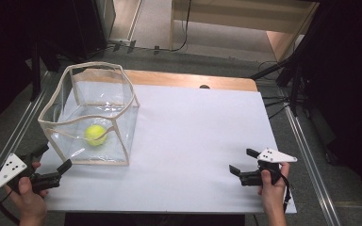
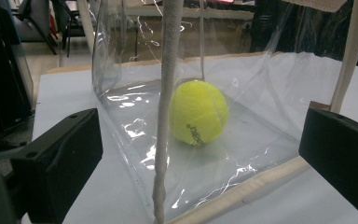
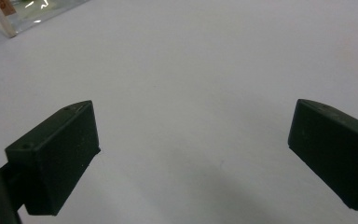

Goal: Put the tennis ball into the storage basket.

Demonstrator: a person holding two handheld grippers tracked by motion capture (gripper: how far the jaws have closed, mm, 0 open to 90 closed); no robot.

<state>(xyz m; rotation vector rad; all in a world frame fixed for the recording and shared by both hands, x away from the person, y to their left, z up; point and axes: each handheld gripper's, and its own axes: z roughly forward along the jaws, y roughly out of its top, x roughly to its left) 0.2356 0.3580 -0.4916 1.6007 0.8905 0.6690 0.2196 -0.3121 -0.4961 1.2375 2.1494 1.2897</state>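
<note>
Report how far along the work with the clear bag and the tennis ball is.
Done: the tennis ball lies on the floor of the clear bag, which stands upright and open on the white board. In hand: nothing; the left gripper sits open at the bag's near corner, the right gripper open over bare board. Left: probably gripping the bag or its handle; neither is held yet.

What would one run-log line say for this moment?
left hand-held gripper: open, beside clear bag | tennis ball: inside bag | right hand-held gripper: open, over white board

Yellow-green tennis ball (image 2: pixel 198 112), cream-trimmed clear bag (image 1: pixel 122 84)
</note>
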